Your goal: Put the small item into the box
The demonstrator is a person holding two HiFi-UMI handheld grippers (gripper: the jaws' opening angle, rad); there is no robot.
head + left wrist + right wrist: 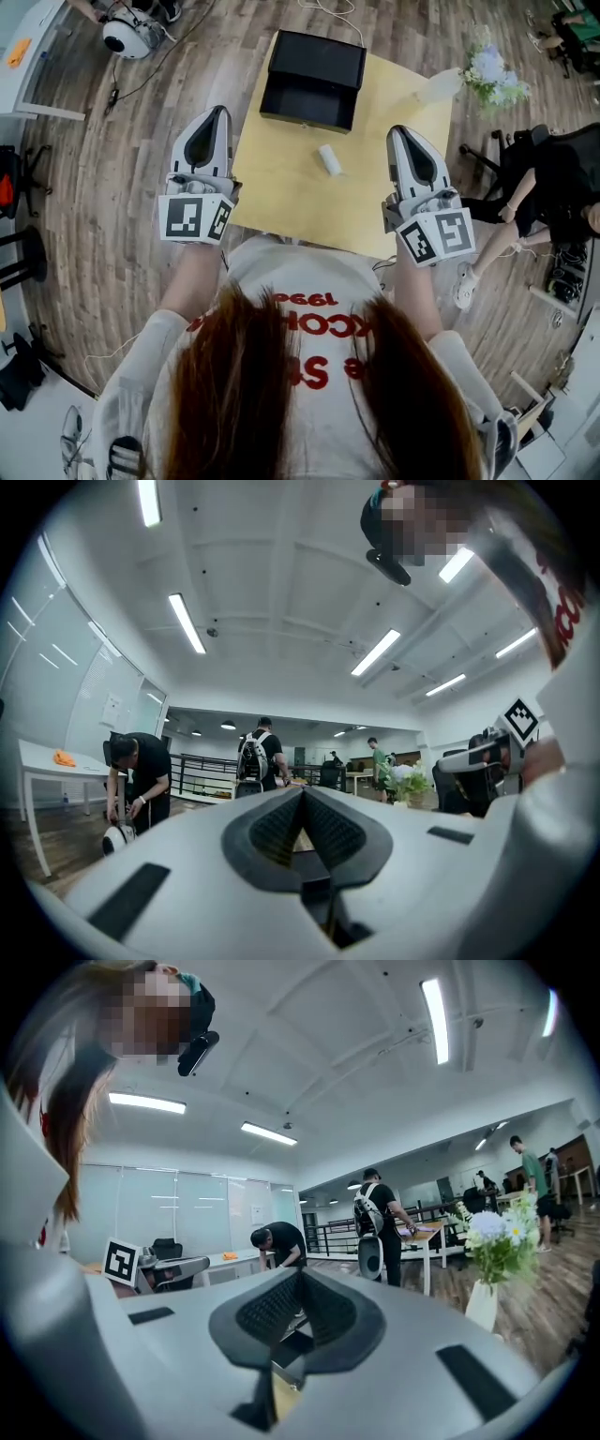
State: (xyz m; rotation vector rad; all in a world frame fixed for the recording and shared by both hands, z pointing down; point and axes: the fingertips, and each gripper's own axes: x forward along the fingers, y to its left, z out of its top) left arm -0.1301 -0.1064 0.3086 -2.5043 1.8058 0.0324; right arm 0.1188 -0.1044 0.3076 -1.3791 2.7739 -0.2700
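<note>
the yellow table (300, 211) fills the middle of the head view, with the open black box (306, 119) at its far edge, lid tipped back. both claws hang over the near corners of the table, pointing forward and level into the room, not down at the work. the left gripper (216, 124) has its jaws pressed together on nothing; the right gripper (401, 141) is likewise closed and empty. the small item (329, 159), a short white cylinder, lies on bare table just in front of the box, apart from it. its long axis runs mostly away from the person, canted a little to the left at the far end. it sits between the two claws, inward and to the left of the right gripper, which looks the nearer; that claw would likely need to swing left, tilt down and open.
</note>
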